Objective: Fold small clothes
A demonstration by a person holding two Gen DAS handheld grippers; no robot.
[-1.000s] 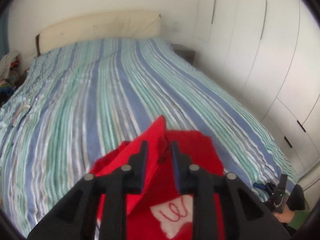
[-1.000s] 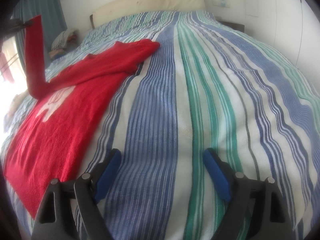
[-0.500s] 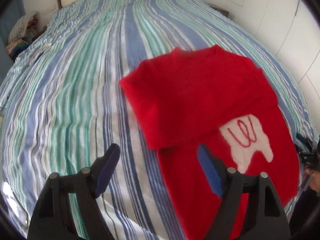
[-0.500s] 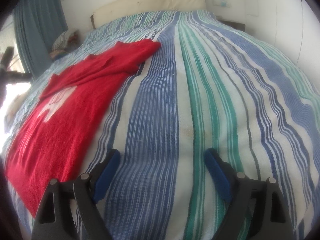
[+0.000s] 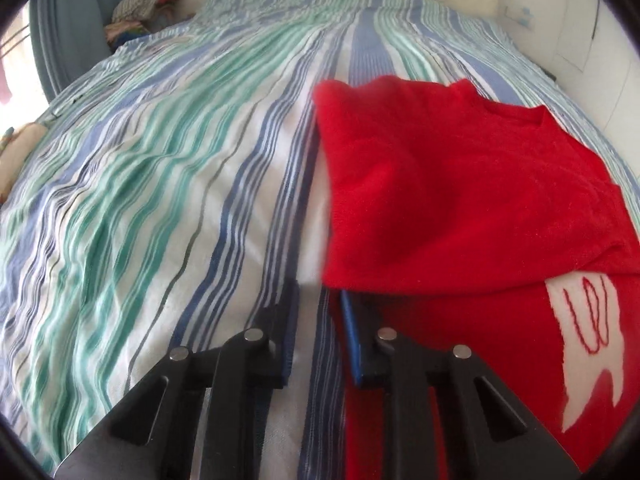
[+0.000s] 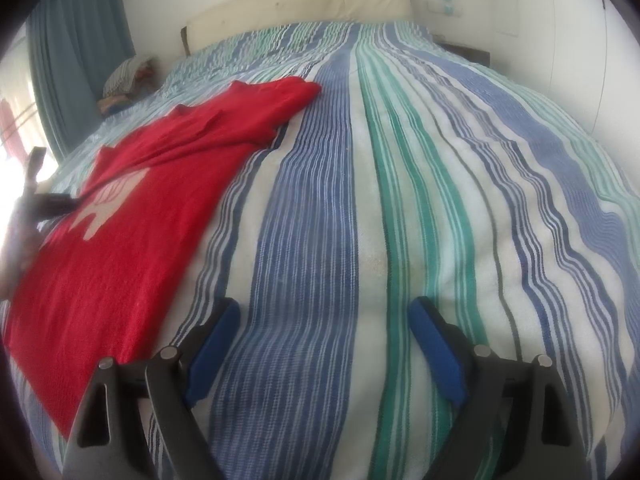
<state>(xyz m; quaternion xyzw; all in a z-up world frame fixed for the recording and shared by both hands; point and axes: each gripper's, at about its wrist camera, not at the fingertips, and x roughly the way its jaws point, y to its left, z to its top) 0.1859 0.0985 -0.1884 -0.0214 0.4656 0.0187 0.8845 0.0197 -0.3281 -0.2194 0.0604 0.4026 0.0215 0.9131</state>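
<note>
The red sweater [image 5: 460, 200] lies flat on the striped bed [image 5: 160, 200], well to the left of the middle, one sleeve already folded across the chest and half covering the white patch [image 5: 588, 344]. So the first fold looks done, and the side edge comes next. The left gripper [image 5: 316, 300] is down at the sweater's near side edge, its fingers [image 5: 290, 320] having just been closing to a narrow gap. One finger lies on the stripes, the other at the red hem; whether any cloth is pinched between them I cannot tell, as the picture is smeared there. The right gripper [image 6: 324, 320] hovers over bare bedspread, fingers spread wide and holding nothing, well clear of the sweater.

Next, I'd judge, the left needs a firm bite on that hem, then a lift across the body. Room is generous: open bed runs to the right and up toward the headboard [image 6: 300, 4]. A clothes pile [image 5: 140, 8] sits far off by the curtain [image 6: 80, 48].
</note>
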